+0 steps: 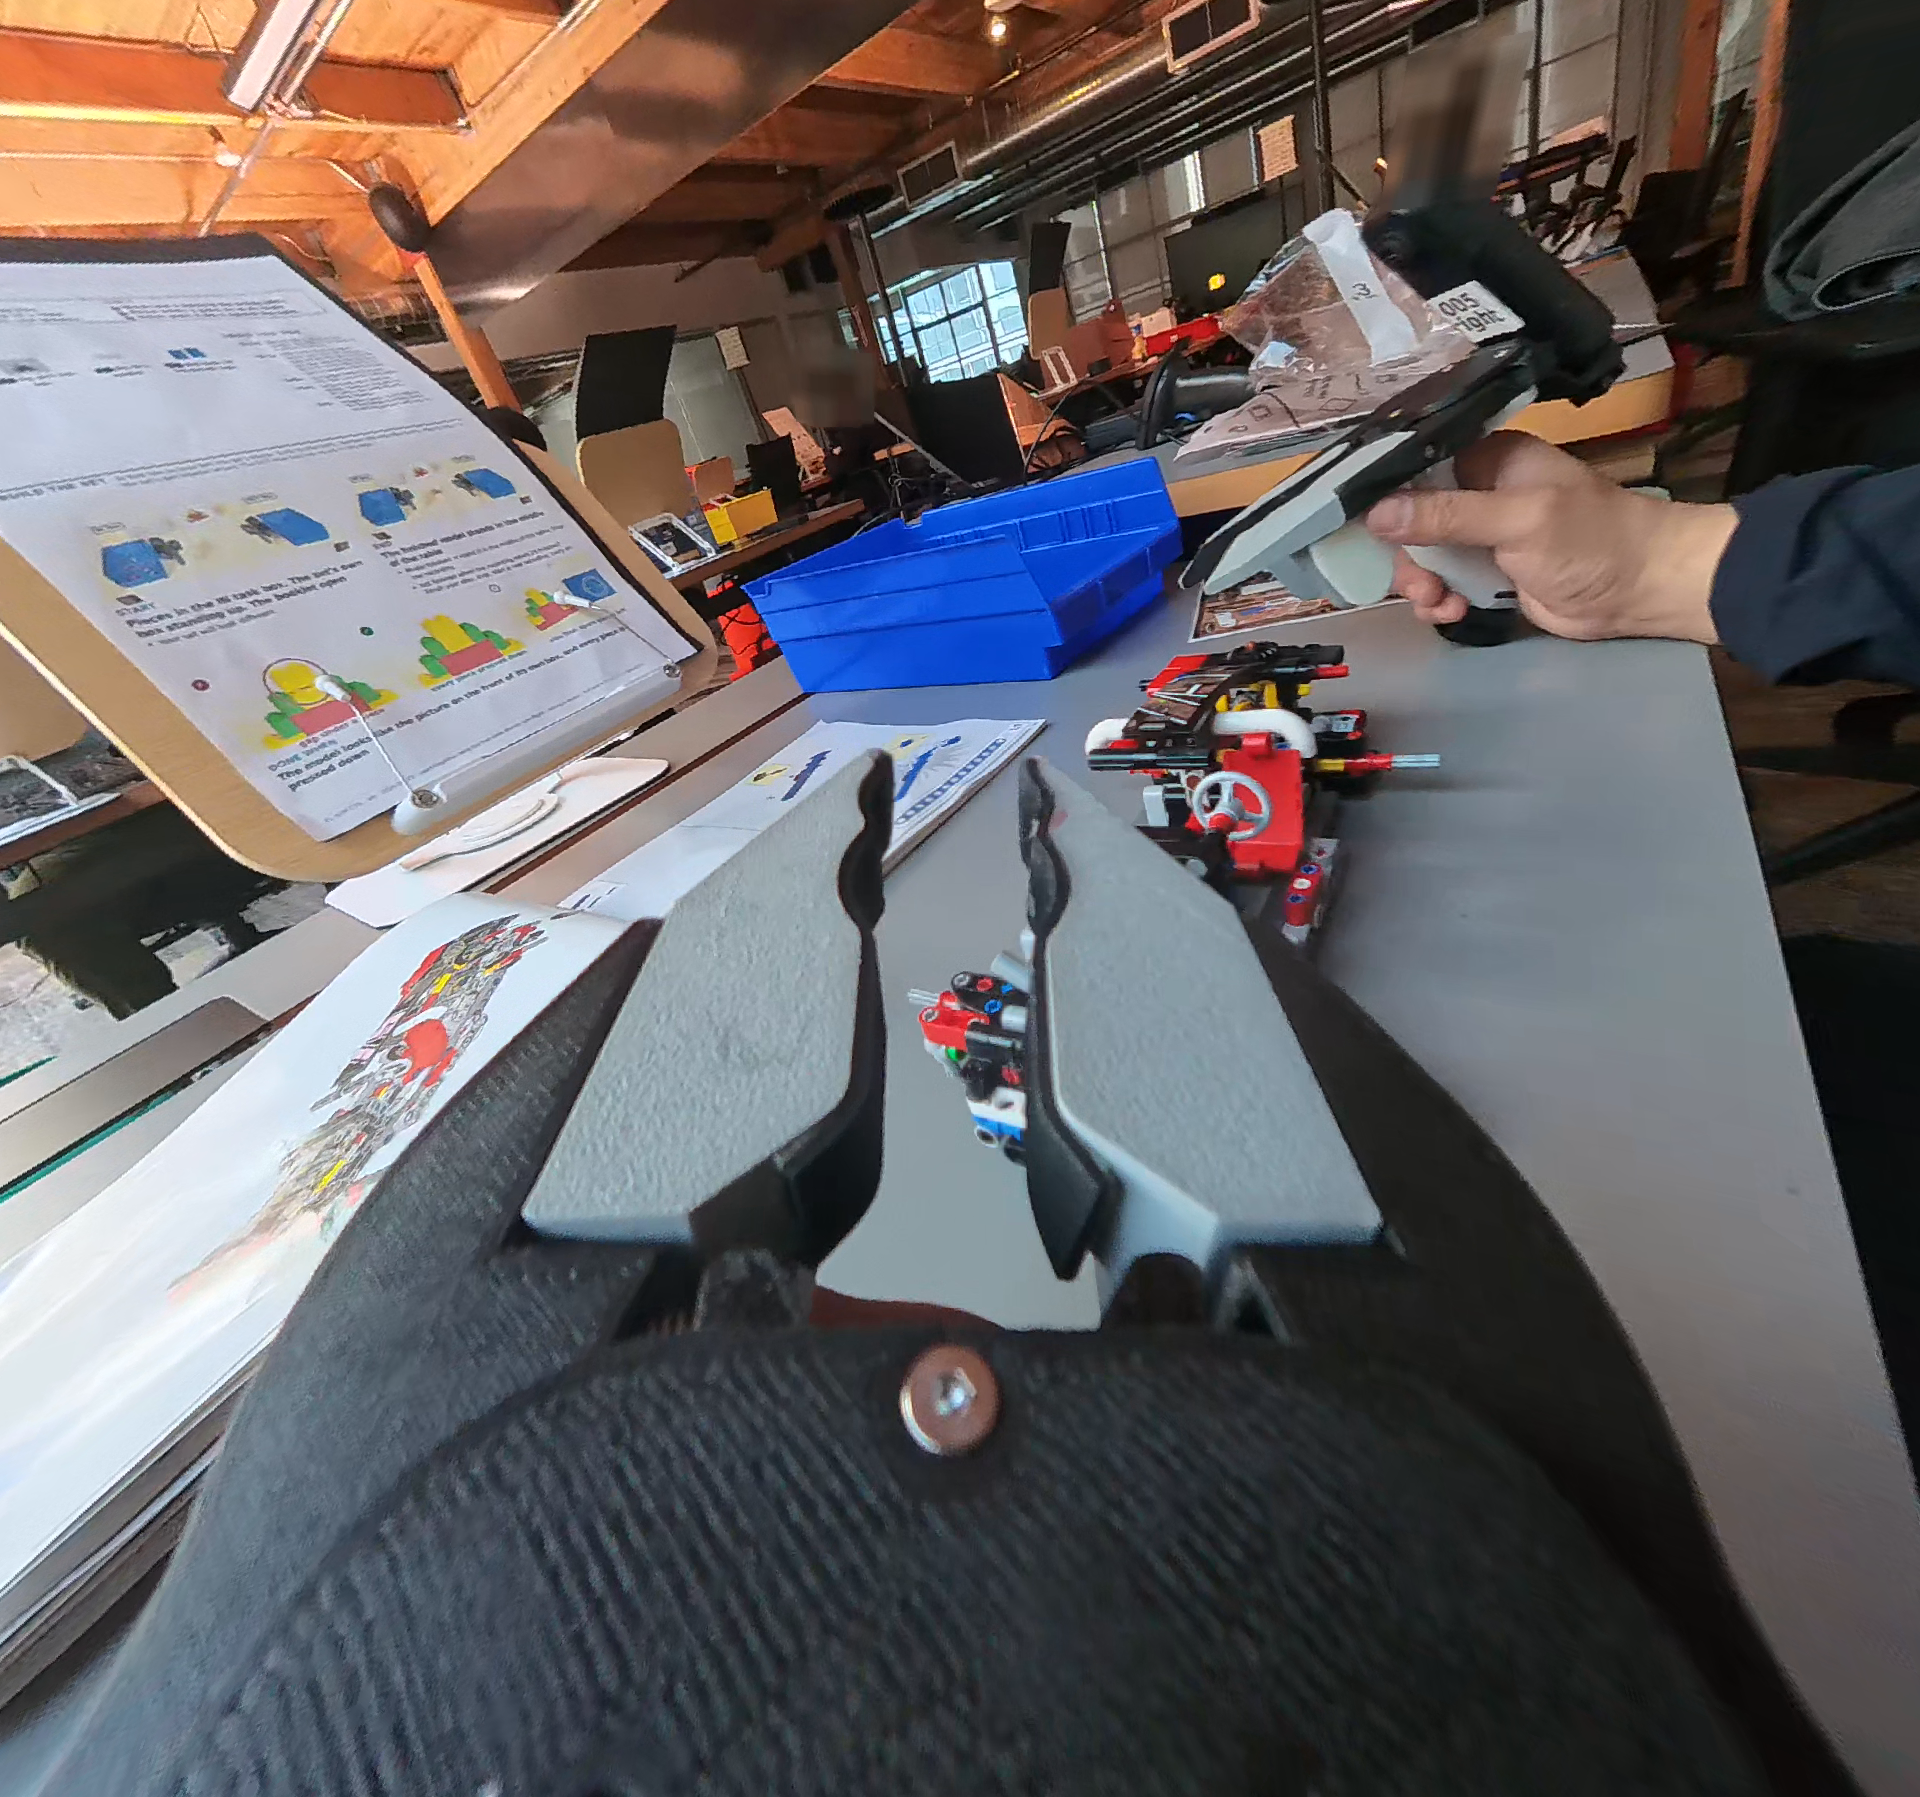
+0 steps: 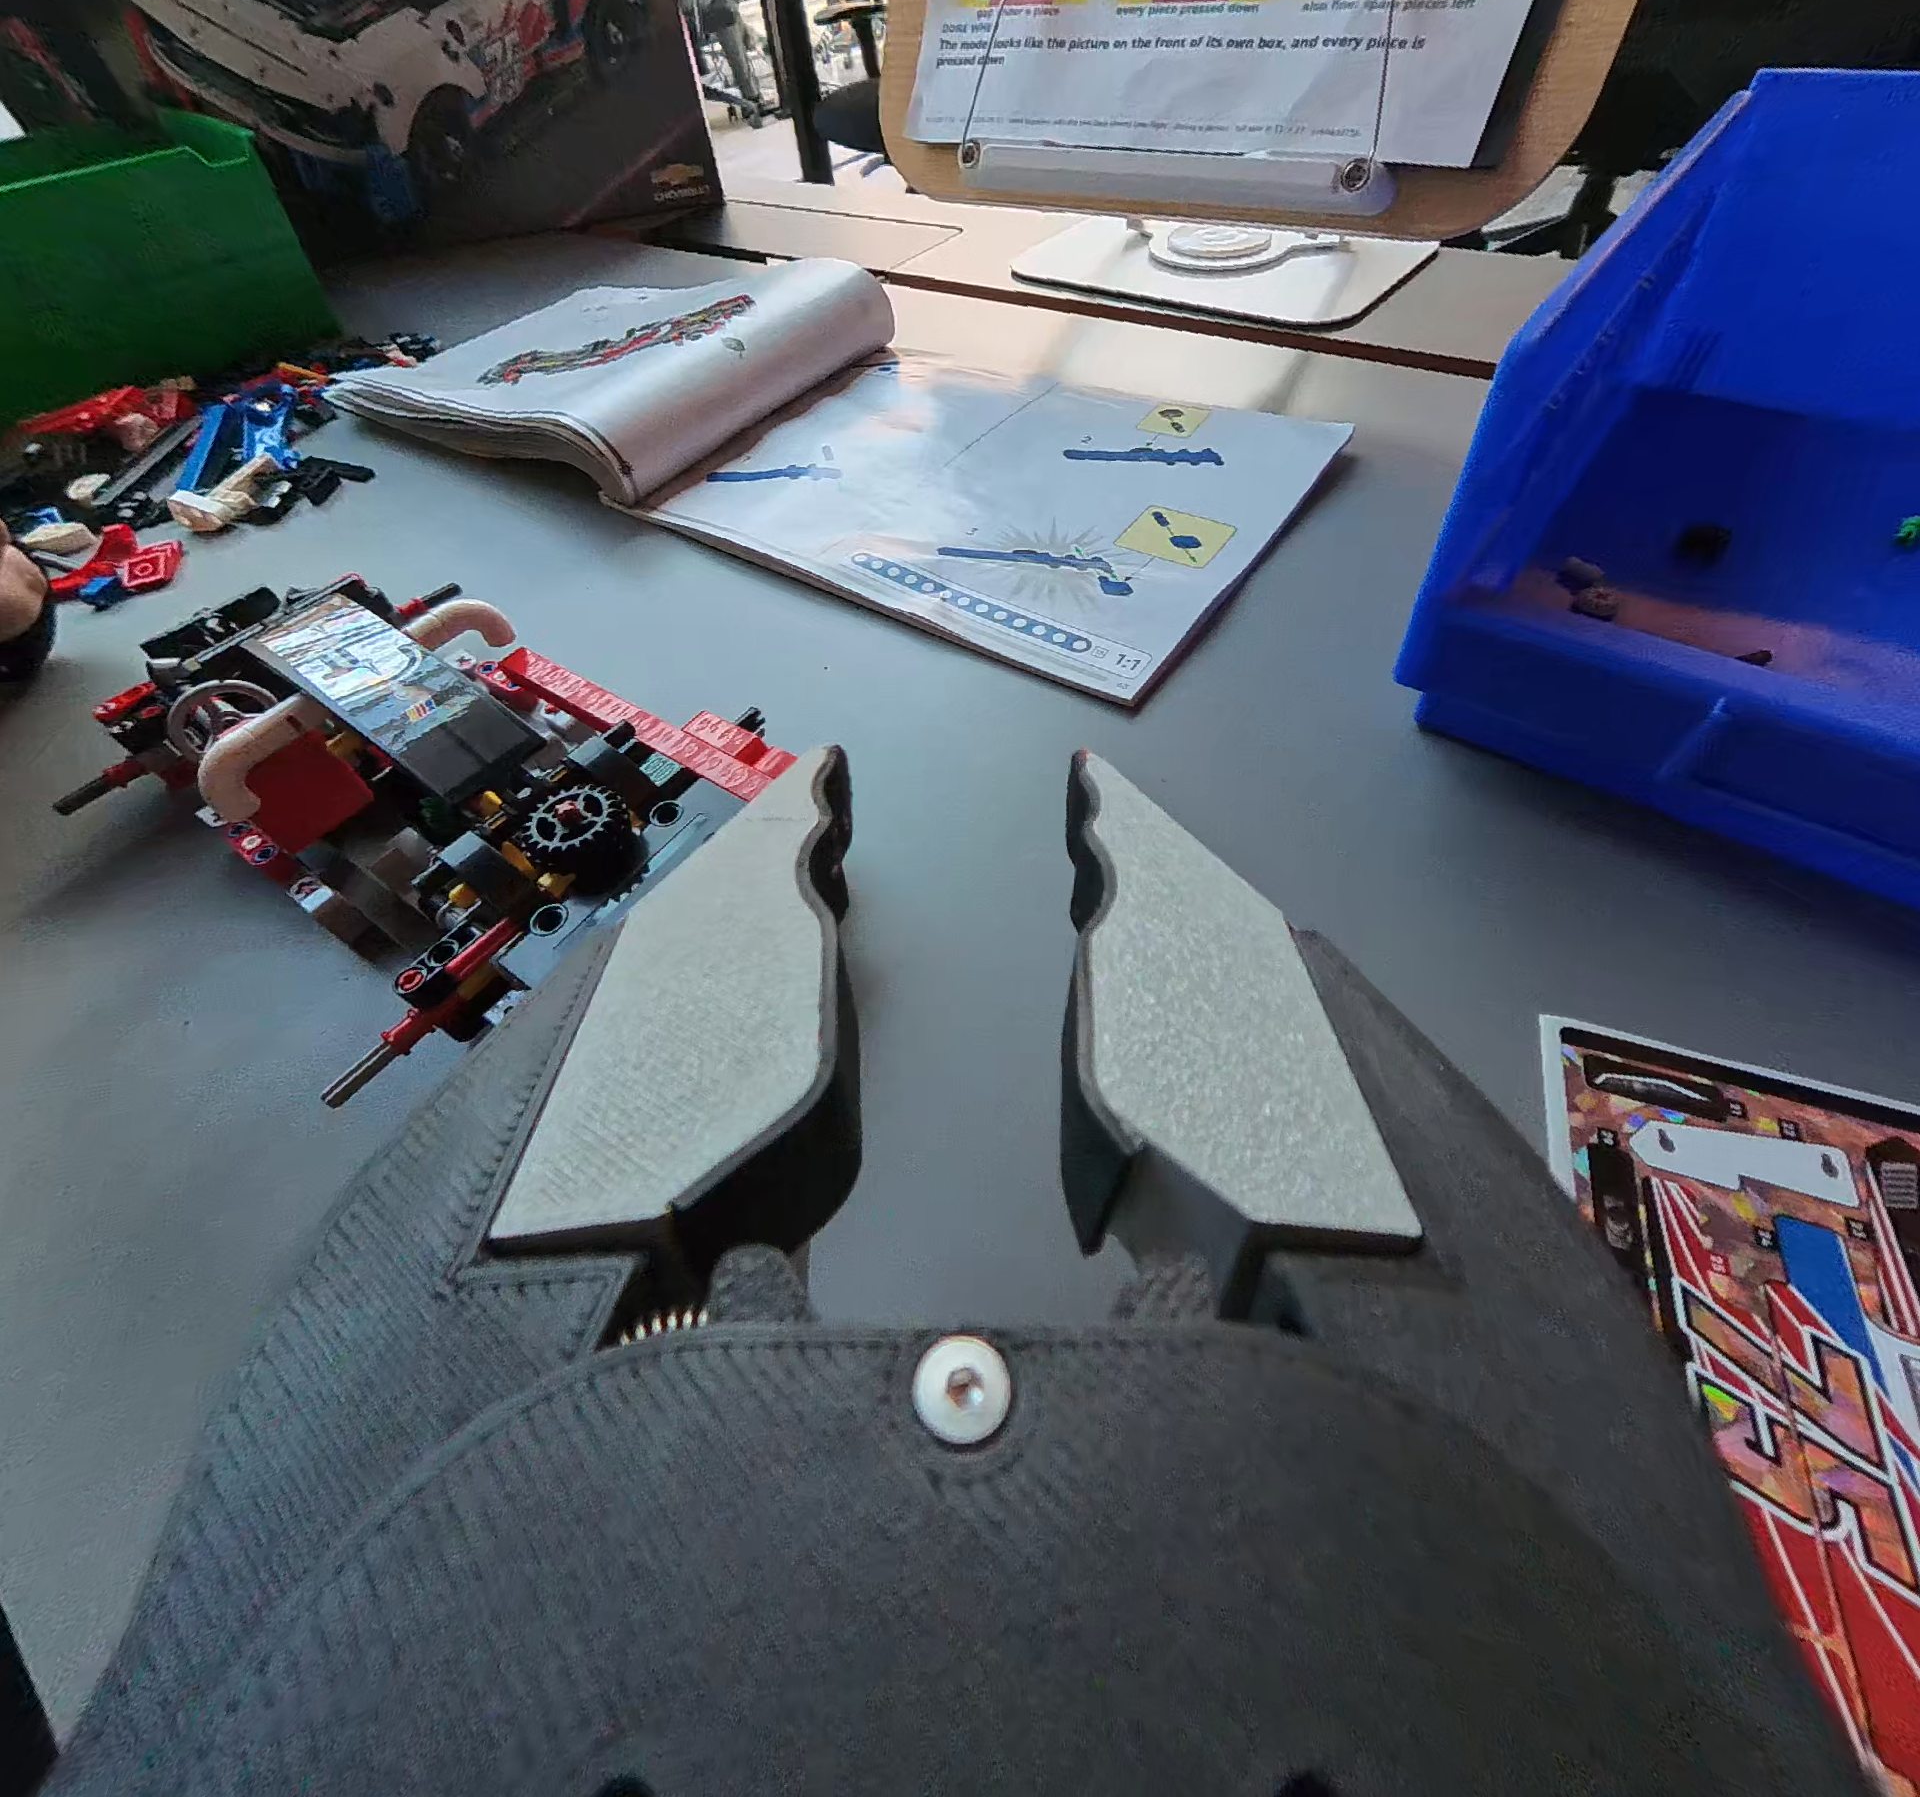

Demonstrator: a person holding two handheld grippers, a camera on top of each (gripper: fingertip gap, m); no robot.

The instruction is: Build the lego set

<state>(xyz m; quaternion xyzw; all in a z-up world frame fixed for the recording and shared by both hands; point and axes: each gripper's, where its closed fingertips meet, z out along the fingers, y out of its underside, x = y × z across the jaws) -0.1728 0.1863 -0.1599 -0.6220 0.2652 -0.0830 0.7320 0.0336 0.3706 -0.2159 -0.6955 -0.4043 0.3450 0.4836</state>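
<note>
The left tool [image 1: 956, 791] hung narrowly parted and empty above a small brick assembly [image 1: 982, 1051] on the counter [image 1: 1507, 1020]; the right tool [image 2: 956, 802] gaped empty beside the car chassis [image 2: 416, 791], which a careless sweep could knock apart.

We see bright daylight from far windows [image 1: 961, 308], glare on the booklet [image 2: 935, 480] pages, soft shadows on the desk [image 2: 1039, 812], strong fisheye bending at edges, foreground slightly soft
</note>
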